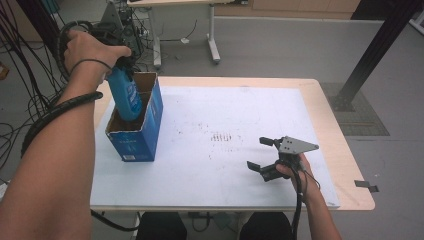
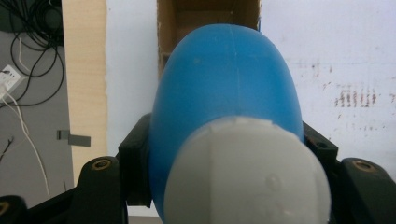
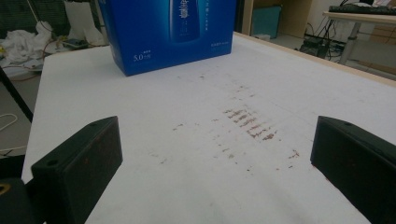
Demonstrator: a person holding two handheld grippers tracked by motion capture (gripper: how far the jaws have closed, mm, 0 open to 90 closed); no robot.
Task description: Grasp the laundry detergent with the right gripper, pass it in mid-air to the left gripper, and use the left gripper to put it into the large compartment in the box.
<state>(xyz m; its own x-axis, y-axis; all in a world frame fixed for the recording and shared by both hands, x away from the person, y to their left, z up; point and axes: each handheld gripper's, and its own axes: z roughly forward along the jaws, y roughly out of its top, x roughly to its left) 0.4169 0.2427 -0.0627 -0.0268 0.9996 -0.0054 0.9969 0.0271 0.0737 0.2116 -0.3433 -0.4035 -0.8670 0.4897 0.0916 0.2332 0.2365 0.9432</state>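
1. Nearest my left camera is the bottle's white cap [image 2: 246,172], and behind it the blue bottle [image 2: 226,93], pinched at its shoulders between my left gripper's [image 2: 226,158] two black jaws.
2. From above, I see my left gripper [image 1: 120,62] pointing down, with the bottle [image 1: 125,95] hanging bottom-first into the open top of the blue cardboard box [image 1: 137,137].
3. My left hand [image 1: 90,50] wraps the gripper from above, wrist bent, forearm running up the left edge of the high view with a black cable coiled along it.
4. My right gripper [image 1: 261,152] rests low over the table's right part, jaws spread wide with nothing between them; the right hand [image 1: 292,170] holds it from behind.
5. The box [image 3: 170,32] stands on a white sheet [image 1: 225,150] marked with brownish smudges, laid over a pale wooden table [image 1: 345,165].
6. Beyond lie grey floor, loose cables, another desk's legs and a black post.
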